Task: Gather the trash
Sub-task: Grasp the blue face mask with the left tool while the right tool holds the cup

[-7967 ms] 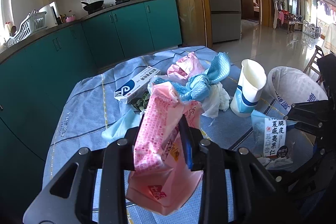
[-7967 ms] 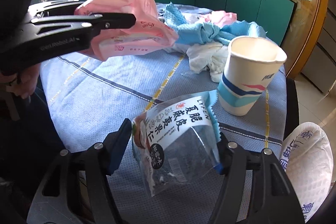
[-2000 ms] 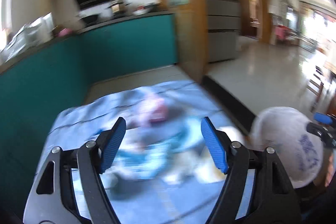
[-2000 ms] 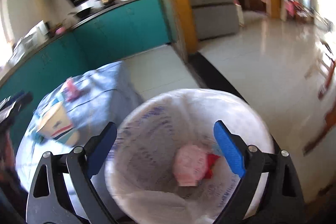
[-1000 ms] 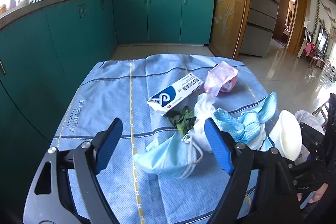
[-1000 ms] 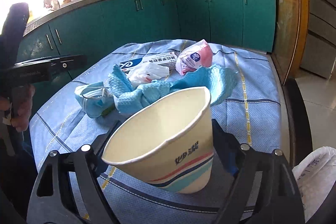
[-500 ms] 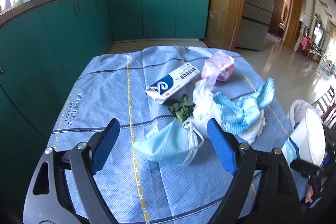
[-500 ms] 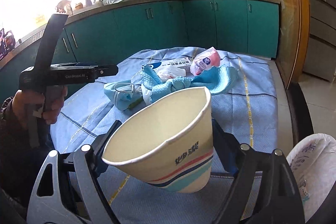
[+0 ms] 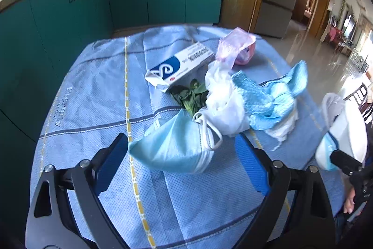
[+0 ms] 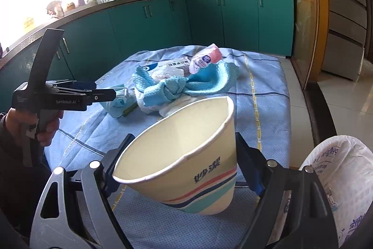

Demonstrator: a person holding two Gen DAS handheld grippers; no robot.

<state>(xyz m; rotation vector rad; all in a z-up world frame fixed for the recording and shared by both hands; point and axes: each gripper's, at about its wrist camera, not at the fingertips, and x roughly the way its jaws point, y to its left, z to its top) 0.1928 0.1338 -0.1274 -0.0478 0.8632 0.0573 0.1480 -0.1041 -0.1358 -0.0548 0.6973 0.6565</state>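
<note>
On tablecloth (image 9: 98, 85): one mask (image 9: 177, 146) | one box (image 9: 179, 63) | one cup (image 10: 184, 165)

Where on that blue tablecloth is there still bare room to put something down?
The widest bare stretch of the tablecloth lies on the side toward the teal cabinets, beside the white box and face mask. The near edge in front of the mask is bare too. The middle is crowded: box, greens, white bag, blue cloth, pink packet.

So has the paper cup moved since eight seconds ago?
Yes. The paper cup is off the tablecloth, tilted in the right gripper, nearer the lined bin.
</note>
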